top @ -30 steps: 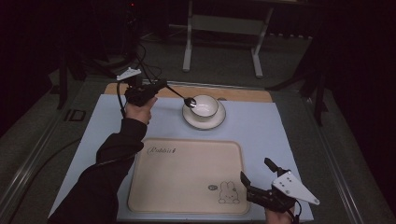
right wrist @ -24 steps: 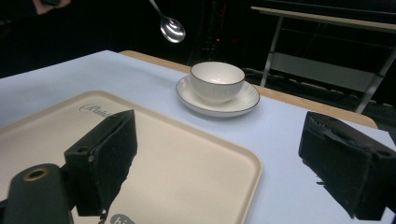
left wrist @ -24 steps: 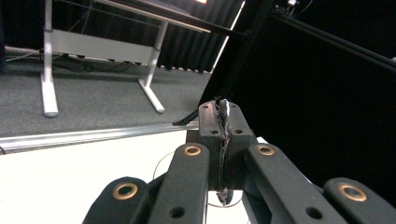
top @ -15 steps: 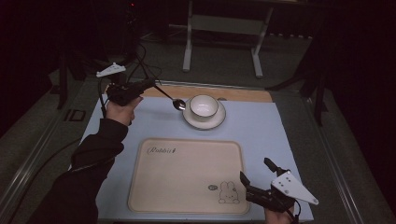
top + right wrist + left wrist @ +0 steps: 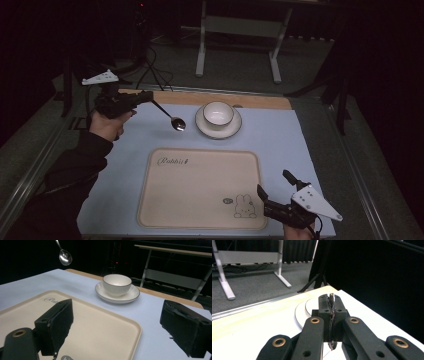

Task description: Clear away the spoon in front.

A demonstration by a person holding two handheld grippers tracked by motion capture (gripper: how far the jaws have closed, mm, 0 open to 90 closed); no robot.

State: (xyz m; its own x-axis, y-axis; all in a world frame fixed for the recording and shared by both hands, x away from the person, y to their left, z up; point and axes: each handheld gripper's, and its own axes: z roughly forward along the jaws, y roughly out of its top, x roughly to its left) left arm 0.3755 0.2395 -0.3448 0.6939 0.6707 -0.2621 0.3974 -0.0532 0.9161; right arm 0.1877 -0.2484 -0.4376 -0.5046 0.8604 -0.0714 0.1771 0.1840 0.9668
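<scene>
My left tongs (image 5: 142, 97) clamp the spoon (image 5: 170, 116) by its handle. Its long axis slopes bowl-down toward the cup (image 5: 218, 113). My right tongs (image 5: 277, 192) gape, holding nothing.

Count: 1 spoon, 1 cup, 1 saucer, 1 tray, 2 grippers.

One spoon (image 5: 170, 116), its handle pinched in the left gripper (image 5: 145, 97), bowl end sticking out past the jaws, clear of the table. One cup (image 5: 218, 113) on one saucer (image 5: 202, 125), just beyond the spoon's bowl. One beige tray (image 5: 200, 187) directly ahead of the right gripper (image 5: 275, 192), whose jaws stand apart over the tray's near corner. One blue mat (image 5: 280, 145) under everything.
</scene>
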